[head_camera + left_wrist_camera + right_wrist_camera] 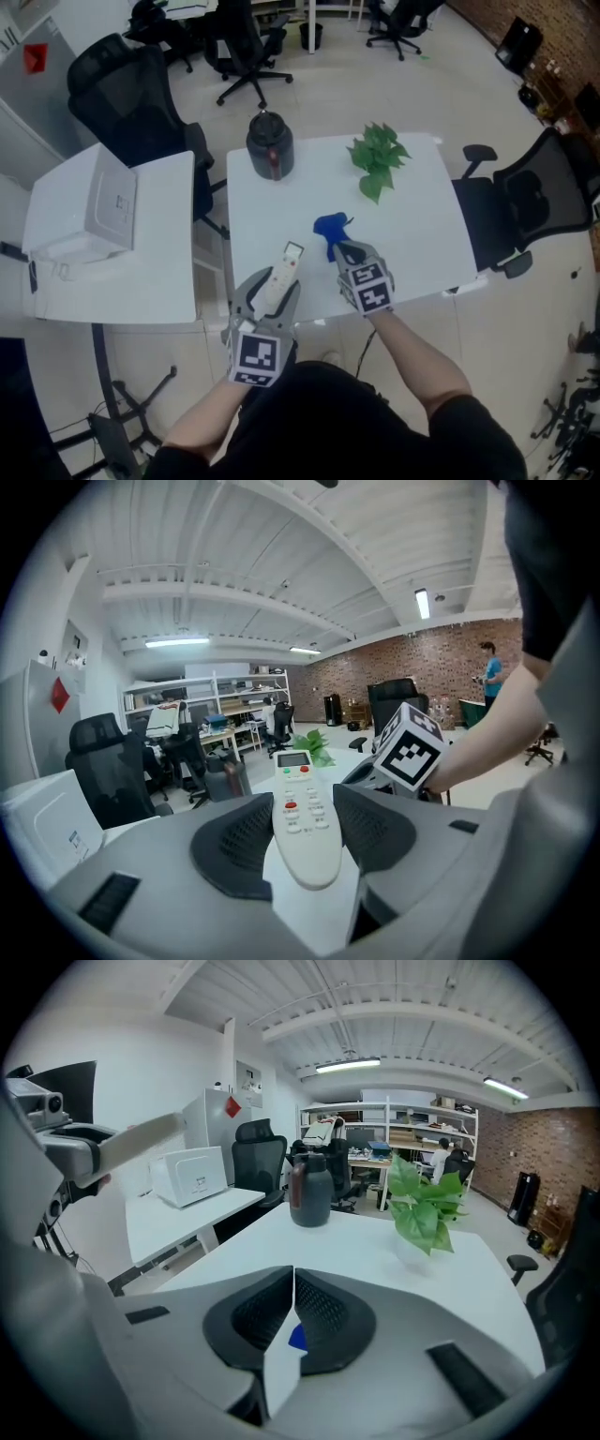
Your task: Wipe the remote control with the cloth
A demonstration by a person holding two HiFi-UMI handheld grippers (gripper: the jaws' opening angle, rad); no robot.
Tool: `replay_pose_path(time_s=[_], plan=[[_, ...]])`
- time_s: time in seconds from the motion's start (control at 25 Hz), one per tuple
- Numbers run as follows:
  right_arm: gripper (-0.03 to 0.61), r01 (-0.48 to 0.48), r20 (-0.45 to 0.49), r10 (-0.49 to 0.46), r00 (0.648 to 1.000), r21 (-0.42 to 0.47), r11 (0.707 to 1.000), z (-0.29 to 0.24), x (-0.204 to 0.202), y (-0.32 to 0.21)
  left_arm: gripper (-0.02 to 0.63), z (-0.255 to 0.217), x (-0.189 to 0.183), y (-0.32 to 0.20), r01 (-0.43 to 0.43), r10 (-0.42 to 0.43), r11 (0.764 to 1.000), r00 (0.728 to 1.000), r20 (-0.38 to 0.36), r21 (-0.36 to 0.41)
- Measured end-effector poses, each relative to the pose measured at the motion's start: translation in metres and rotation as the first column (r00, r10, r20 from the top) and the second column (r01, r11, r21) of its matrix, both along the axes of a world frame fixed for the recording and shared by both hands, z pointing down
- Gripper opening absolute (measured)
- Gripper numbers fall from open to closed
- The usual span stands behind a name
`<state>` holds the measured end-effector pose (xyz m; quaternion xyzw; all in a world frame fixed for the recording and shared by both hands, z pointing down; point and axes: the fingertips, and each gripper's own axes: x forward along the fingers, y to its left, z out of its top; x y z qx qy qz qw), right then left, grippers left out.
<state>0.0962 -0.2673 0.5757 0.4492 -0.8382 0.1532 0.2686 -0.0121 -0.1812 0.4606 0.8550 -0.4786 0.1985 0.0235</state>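
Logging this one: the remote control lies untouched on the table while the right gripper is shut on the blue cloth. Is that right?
Not quite. The remote control is not untouched on the table: the left gripper holds it between its jaws, as the left gripper view shows. The right gripper is shut on the blue cloth, as stated.

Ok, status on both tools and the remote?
Left tool clamped on remote control. Right tool shut on blue cloth, apart from remote. Jug and plant at table's far side, nothing in the way.
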Motion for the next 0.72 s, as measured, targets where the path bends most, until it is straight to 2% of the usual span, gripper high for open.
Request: replay_pose_path(time_s=[0.16,0.24,0.4,0.6,0.72], plan=[[0.085,0.032,-0.055,-0.036,0.998,-0.062,0.998,0.031,0.008,-0.011,0.206,-0.001,0.005,0.016,-0.015,0.014,0.999,0.999,0.033,0.039],[0.171,0.029,-0.082,-0.038,0.996,-0.107,0.994,0.049,0.012,-0.023,0.206,-0.002,0.003,0.018,-0.009,0.007,0.999,0.999,0.035,0.040],[0.257,0.027,-0.141,-0.053,0.989,-0.180,0.983,0.077,0.010,-0.048,0.206,0.000,-0.005,0.016,0.002,-0.003,0.999,0.999,0.044,0.035],[0.275,-0.033,-0.238,-0.032,0.971,-0.264,0.964,0.113,0.013,-0.074,0.206,0.006,-0.014,0.004,0.003,-0.004,1.000,0.998,0.063,0.022],[0.276,-0.063,-0.243,-0.026,0.970,-0.355,0.933,0.135,0.013,-0.073,0.206,0.008,-0.017,-0.004,0.004,-0.005,1.000,0.998,0.058,0.021]])
